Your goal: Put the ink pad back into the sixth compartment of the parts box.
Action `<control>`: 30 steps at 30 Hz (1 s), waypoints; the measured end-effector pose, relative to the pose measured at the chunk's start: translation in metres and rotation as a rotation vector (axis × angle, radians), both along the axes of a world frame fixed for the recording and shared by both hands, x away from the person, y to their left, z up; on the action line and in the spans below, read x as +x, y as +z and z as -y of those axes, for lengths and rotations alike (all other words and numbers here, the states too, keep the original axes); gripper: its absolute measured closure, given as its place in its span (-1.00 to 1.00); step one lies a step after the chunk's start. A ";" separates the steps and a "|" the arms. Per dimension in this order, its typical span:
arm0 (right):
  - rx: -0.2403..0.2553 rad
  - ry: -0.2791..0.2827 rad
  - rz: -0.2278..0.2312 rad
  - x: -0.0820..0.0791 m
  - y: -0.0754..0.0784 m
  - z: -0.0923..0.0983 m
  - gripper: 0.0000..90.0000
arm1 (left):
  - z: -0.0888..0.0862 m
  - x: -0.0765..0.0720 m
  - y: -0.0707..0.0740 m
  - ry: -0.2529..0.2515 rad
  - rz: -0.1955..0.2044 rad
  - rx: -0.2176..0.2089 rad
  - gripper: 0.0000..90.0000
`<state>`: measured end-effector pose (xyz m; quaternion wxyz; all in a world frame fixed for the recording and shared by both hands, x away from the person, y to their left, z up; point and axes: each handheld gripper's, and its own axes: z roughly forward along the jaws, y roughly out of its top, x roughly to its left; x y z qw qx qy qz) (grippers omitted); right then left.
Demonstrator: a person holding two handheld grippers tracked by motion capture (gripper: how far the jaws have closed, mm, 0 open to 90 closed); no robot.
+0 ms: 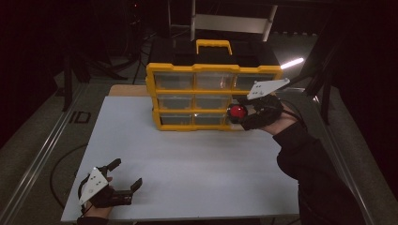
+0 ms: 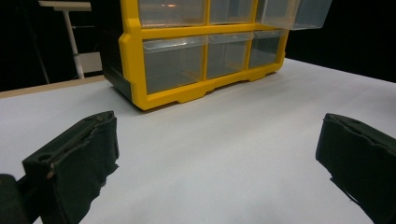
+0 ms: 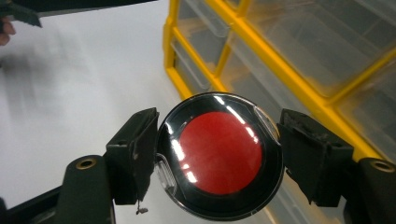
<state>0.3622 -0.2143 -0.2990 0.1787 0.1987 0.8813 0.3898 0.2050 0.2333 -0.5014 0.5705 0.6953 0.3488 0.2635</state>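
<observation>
A yellow drawer cabinet [image 1: 211, 96] with clear drawers stands at the back of the white table [image 1: 187, 159]. My right gripper [image 1: 239, 113] is at the cabinet's right front, shut on a round black disc with a red centre [image 3: 219, 156], which its two jaws clamp from either side. In the high view the red disc [image 1: 237, 112] sits against the lower right drawers. My left gripper [image 1: 126, 174] rests open at the table's near left corner, nothing between its fingers [image 2: 79, 163]. The left gripper view faces the cabinet [image 2: 205, 51] from afar.
A drawer [image 2: 294, 11] at the cabinet's upper right is pulled out a little. A black case with a yellow handle [image 1: 213, 45] stands behind the cabinet. Dark floor, a metal rail at the left, and stands surround the table.
</observation>
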 end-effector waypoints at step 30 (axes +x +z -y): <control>0.022 -0.215 -0.064 0.045 0.000 0.043 -0.33 | 0.001 0.000 -0.001 0.000 -0.003 0.000 -1.00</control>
